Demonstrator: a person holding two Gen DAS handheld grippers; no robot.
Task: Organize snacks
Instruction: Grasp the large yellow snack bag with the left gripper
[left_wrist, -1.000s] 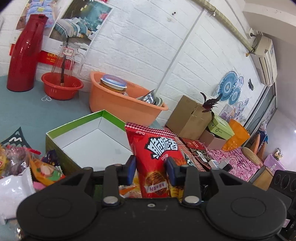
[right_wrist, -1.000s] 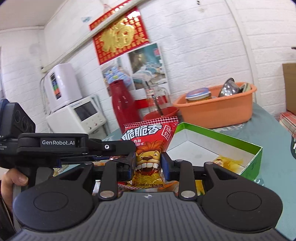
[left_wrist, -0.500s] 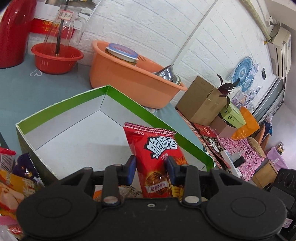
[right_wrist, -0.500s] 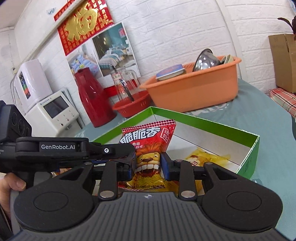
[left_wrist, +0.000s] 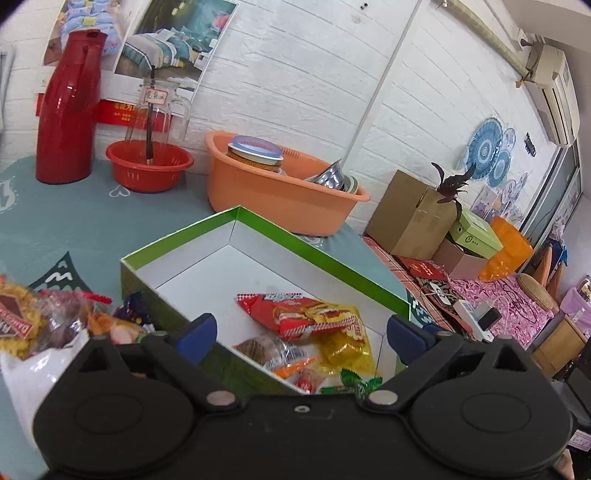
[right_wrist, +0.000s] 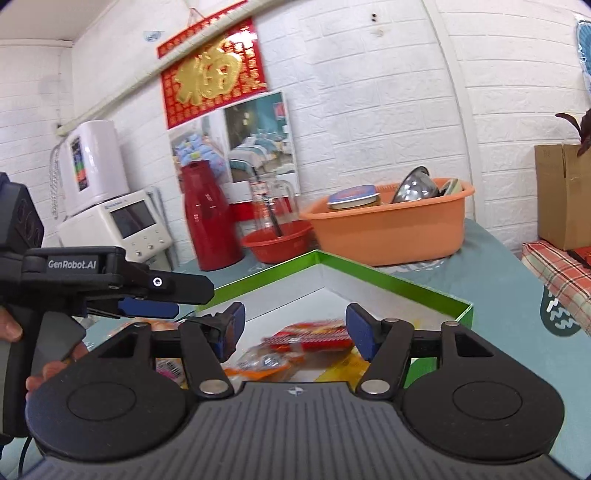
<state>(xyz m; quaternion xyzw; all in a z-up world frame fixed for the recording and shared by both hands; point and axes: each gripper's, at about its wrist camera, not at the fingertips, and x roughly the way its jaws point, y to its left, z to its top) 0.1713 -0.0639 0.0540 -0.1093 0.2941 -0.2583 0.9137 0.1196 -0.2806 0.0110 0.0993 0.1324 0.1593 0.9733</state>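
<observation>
From the left wrist view, the left gripper (left_wrist: 298, 334) filled the bottom of the frame, its jaws spread wide and empty, having just been opening; nothing sat between them. Beyond them, at the centre of the frame, stood a green box (left_wrist: 317, 251) with a white inside, open at the top, on a teal table (left_wrist: 74, 221); a red snack bag (left_wrist: 295, 314) lay flat on the box floor at lower centre, with a yellow packet (left_wrist: 343, 347) and other small packets just beside it. More snacks (left_wrist: 44, 321) lay heaped outside the box at the left edge. An orange basin (left_wrist: 273, 195) sat behind the box, a red thermos (left_wrist: 68, 110) at upper left.

From the right wrist view, the right gripper (right_wrist: 293, 330) also held its jaws wide and empty, having just been opening; a blurred red packet (right_wrist: 310, 334) lay in the box (right_wrist: 406, 284) below them; the left gripper (right_wrist: 147, 295) reached in from the left edge, held by a hand (right_wrist: 40, 373).
</observation>
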